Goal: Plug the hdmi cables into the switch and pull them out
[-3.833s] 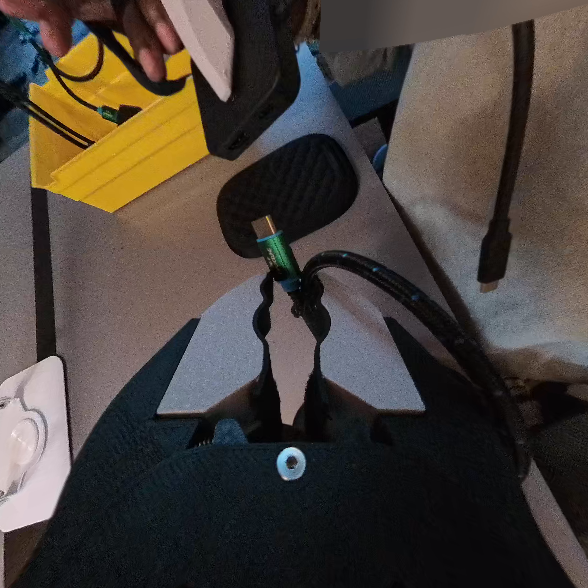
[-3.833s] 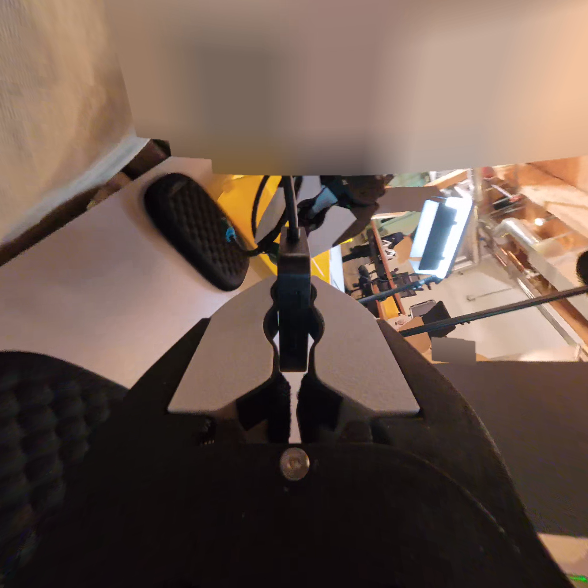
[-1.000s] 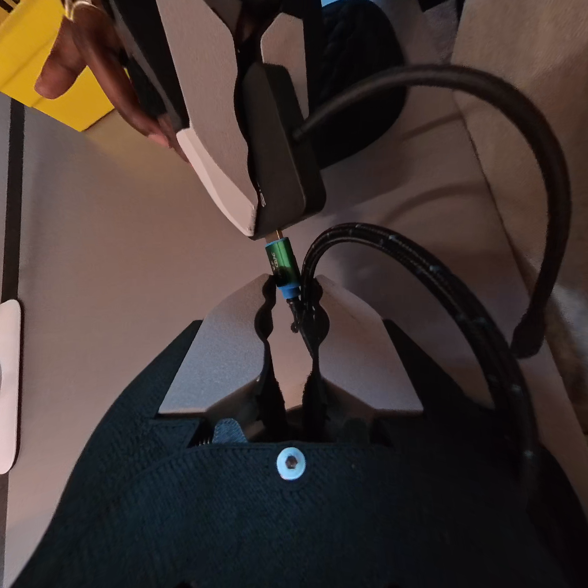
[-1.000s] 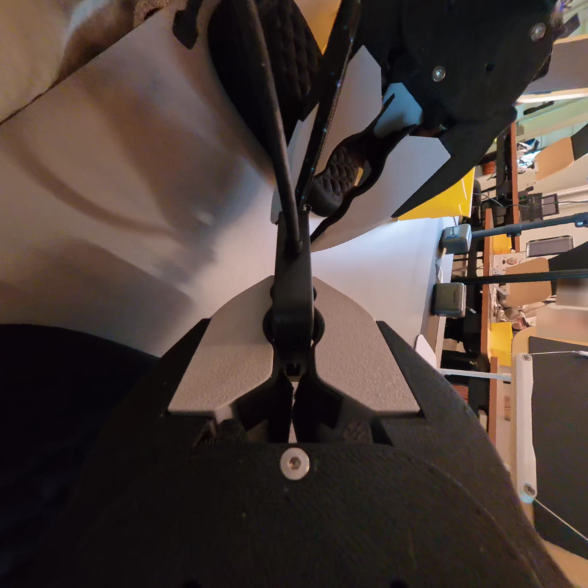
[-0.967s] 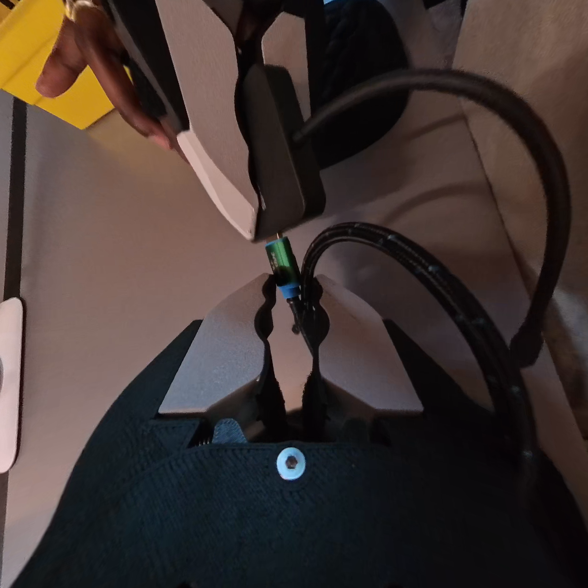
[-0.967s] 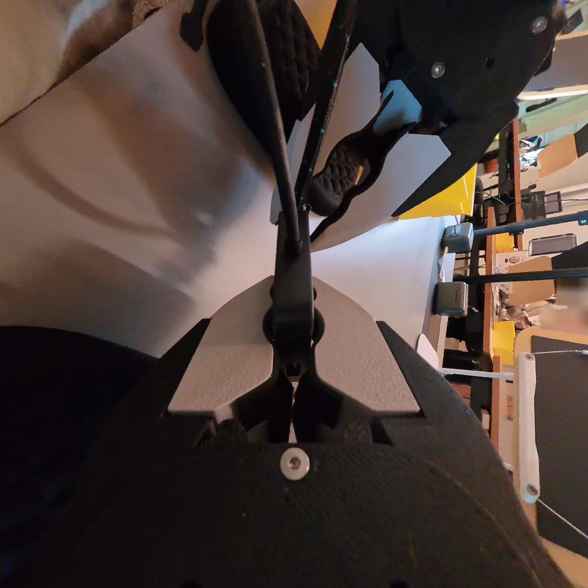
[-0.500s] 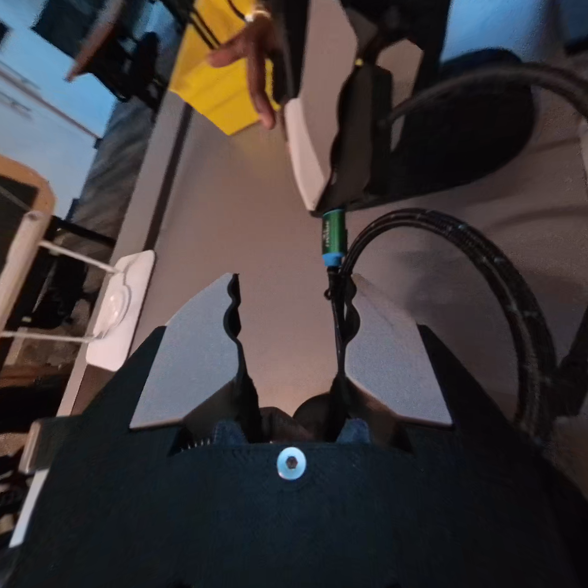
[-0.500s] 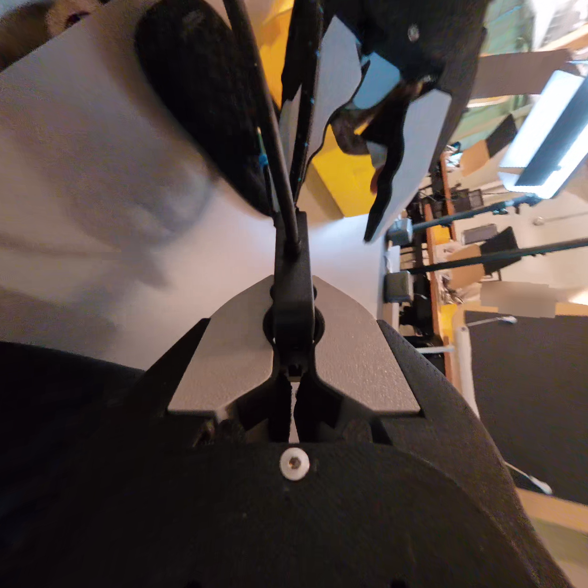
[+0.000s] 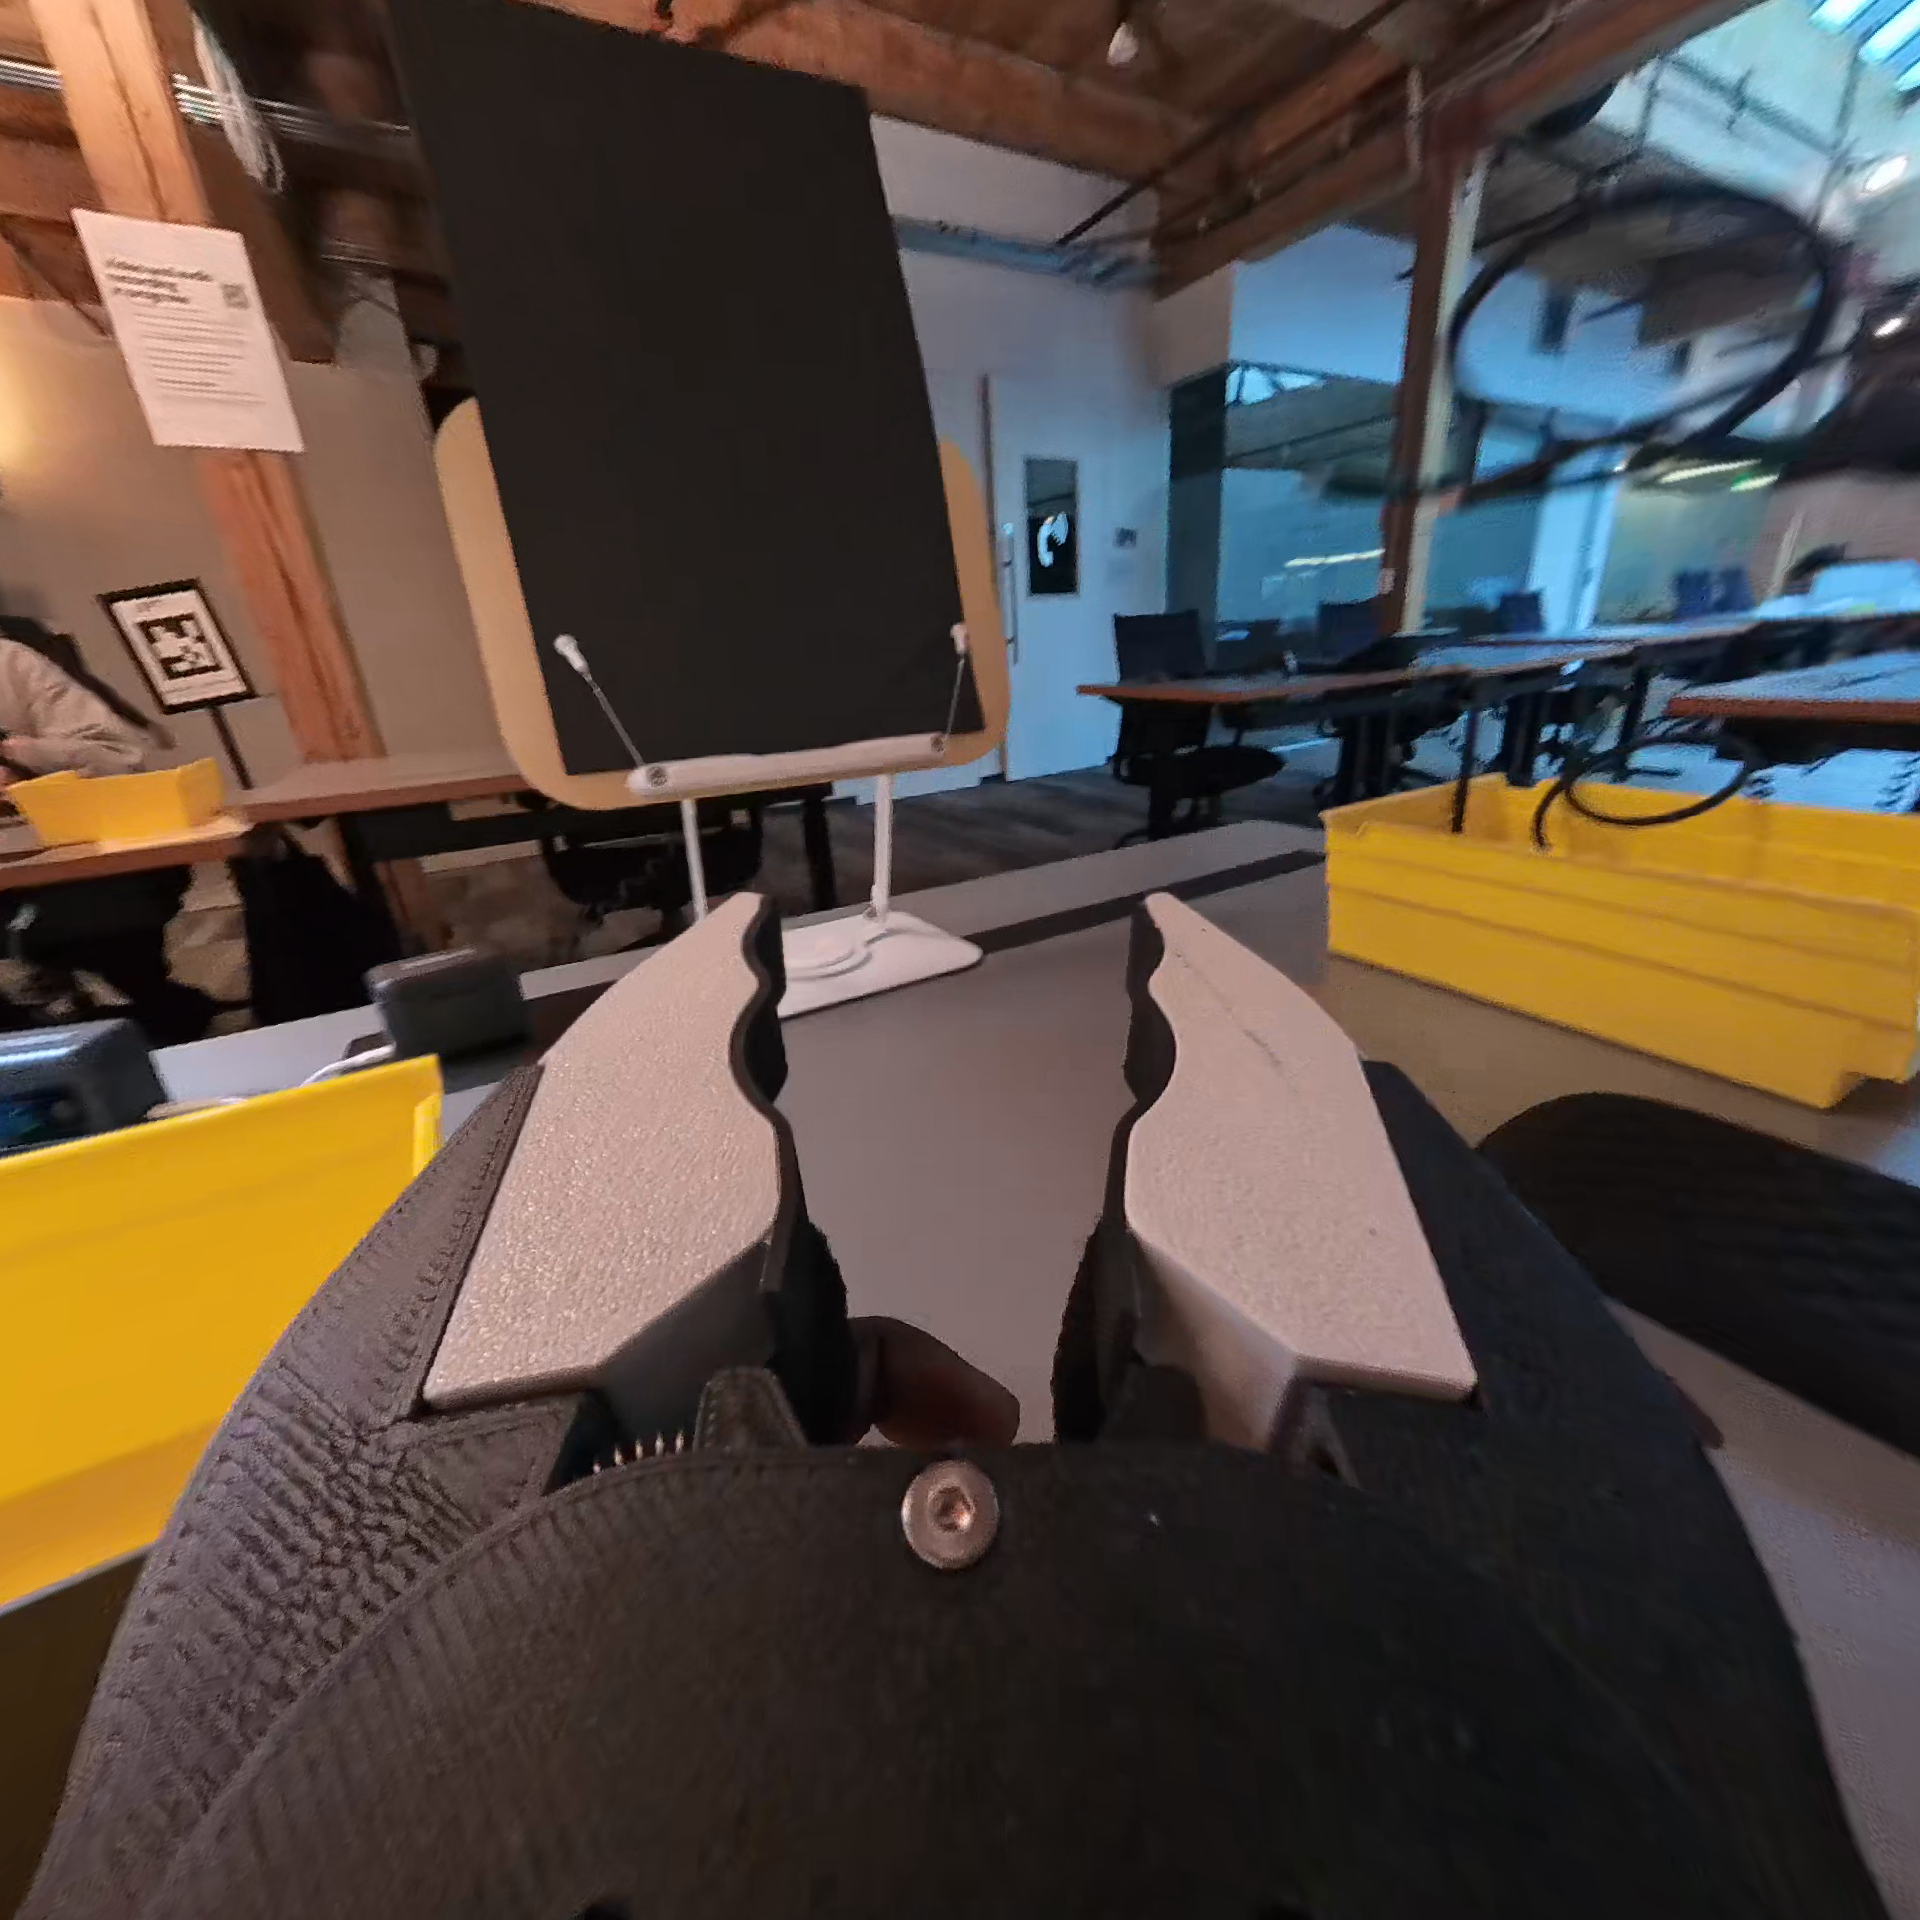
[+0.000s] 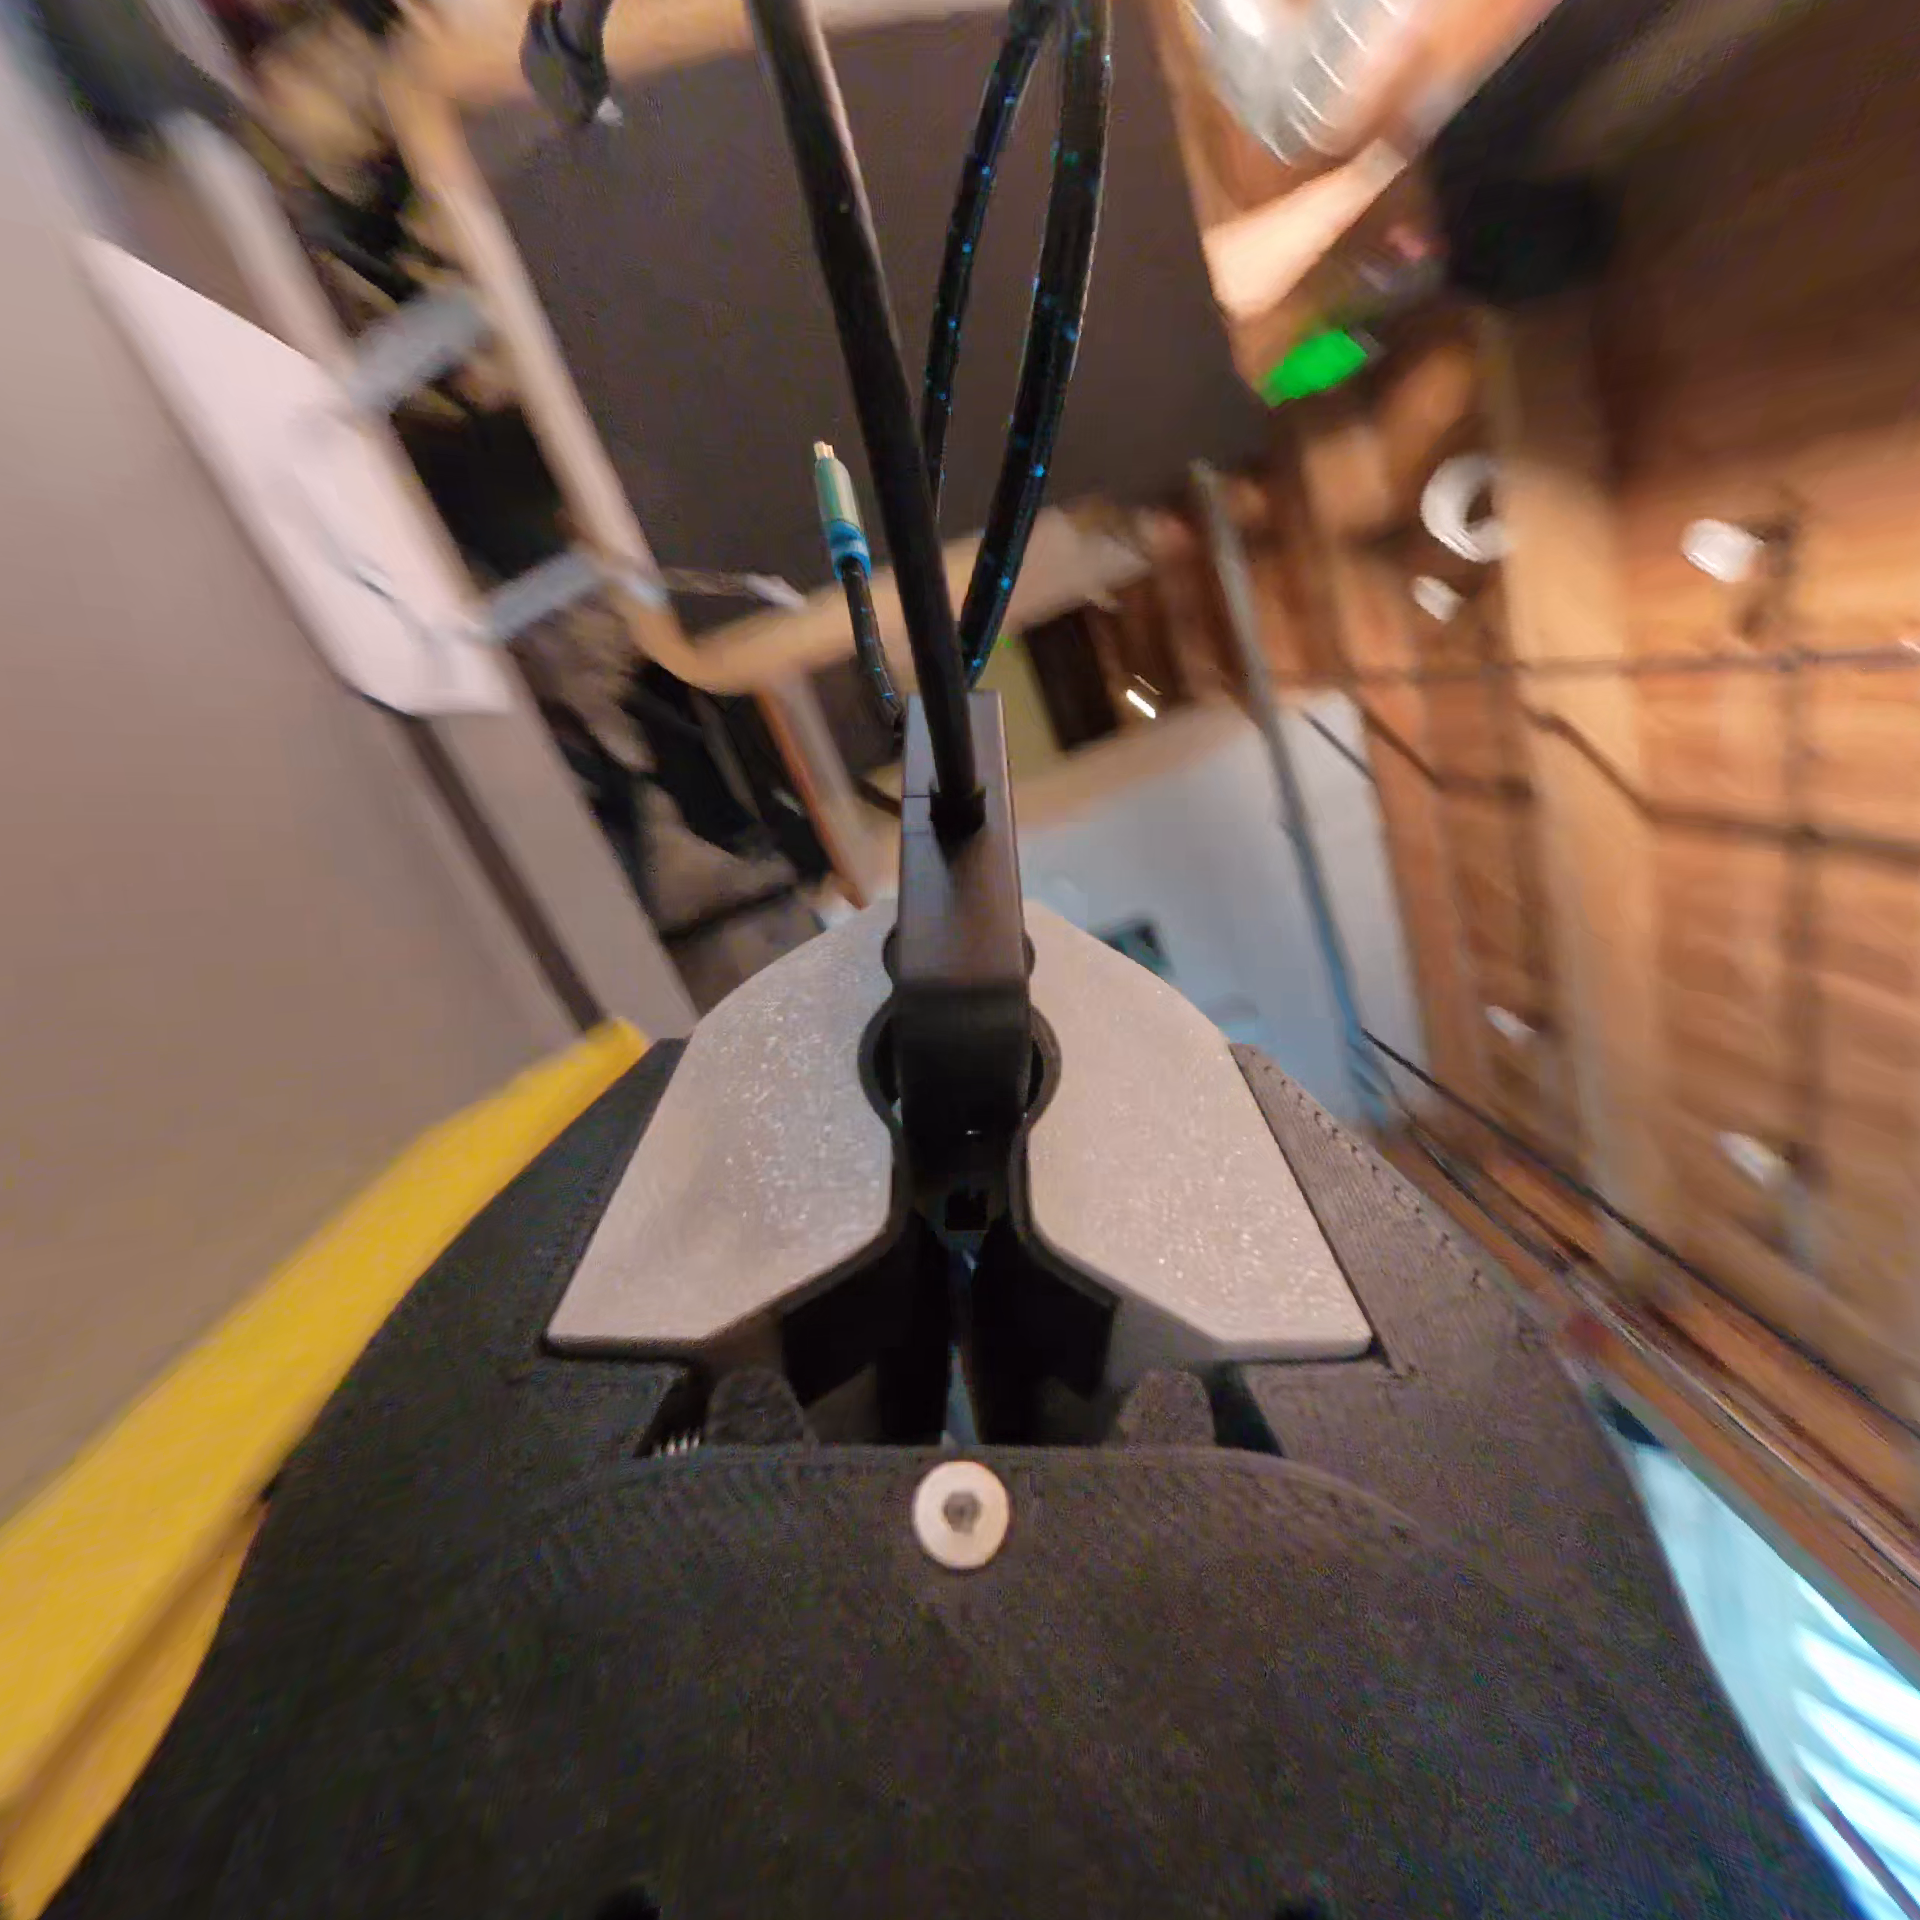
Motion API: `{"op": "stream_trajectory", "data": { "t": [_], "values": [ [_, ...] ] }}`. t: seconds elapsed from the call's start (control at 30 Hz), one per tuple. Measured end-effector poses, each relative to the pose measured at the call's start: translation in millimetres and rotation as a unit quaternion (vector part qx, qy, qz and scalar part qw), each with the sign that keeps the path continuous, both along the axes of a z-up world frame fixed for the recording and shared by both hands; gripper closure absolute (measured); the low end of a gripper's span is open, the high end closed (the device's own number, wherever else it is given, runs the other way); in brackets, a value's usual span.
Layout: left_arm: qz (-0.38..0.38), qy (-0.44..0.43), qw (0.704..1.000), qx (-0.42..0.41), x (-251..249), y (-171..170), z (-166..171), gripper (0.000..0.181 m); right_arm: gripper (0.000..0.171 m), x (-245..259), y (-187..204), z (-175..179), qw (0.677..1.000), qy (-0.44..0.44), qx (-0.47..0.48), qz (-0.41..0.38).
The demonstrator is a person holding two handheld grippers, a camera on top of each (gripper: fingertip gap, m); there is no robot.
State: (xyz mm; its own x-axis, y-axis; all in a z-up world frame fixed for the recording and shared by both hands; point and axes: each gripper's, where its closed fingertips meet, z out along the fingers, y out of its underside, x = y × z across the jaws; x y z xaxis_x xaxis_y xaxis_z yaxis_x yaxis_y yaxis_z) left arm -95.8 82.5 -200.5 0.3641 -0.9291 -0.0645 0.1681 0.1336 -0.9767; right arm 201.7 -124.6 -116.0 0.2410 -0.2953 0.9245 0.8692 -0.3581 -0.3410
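Between the right gripper's (image 10: 958, 940) pressed-together fingers sits the black switch (image 10: 956, 914), held aloft, its smooth black cable (image 10: 852, 312) rising from it. Just beyond, a braided HDMI cable (image 10: 1039, 343) loops, its green plug (image 10: 833, 497) free. Left gripper (image 9: 954, 971): fingers apart, nothing between, above grey table (image 9: 935, 1132); yellow bin (image 9: 1621, 935) farther right.

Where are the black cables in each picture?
Left wrist view: upper right, the black cables show as a blurred loop in the air.
Right wrist view: top centre, rising from the switch that the right gripper grips.
Shared landmark: the wooden ceiling.
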Motion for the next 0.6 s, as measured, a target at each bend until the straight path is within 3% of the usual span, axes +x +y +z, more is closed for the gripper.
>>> {"op": "stream_trajectory", "data": {
  "t": [0.13,0.27,0.47,0.6],
  "values": [
    [0.038,0.012,0.999,0.012,-7,4,-7,0.120,0.156,58,-69,25,0.969,-0.106,0.038,-0.221],
    [0.052,-0.017,0.998,0.003,-15,6,-1,0.122,0.156,98,-102,-2,0.918,-0.183,-0.023,-0.350],
    [0.036,-0.051,0.998,-0.022,-22,7,12,0.123,0.157,134,-94,-106,0.903,-0.124,-0.188,-0.366],
    [0.029,-0.076,0.997,-0.005,-27,4,24,0.123,0.155,146,-98,-155,0.893,-0.049,-0.255,-0.368]
  ]
}}
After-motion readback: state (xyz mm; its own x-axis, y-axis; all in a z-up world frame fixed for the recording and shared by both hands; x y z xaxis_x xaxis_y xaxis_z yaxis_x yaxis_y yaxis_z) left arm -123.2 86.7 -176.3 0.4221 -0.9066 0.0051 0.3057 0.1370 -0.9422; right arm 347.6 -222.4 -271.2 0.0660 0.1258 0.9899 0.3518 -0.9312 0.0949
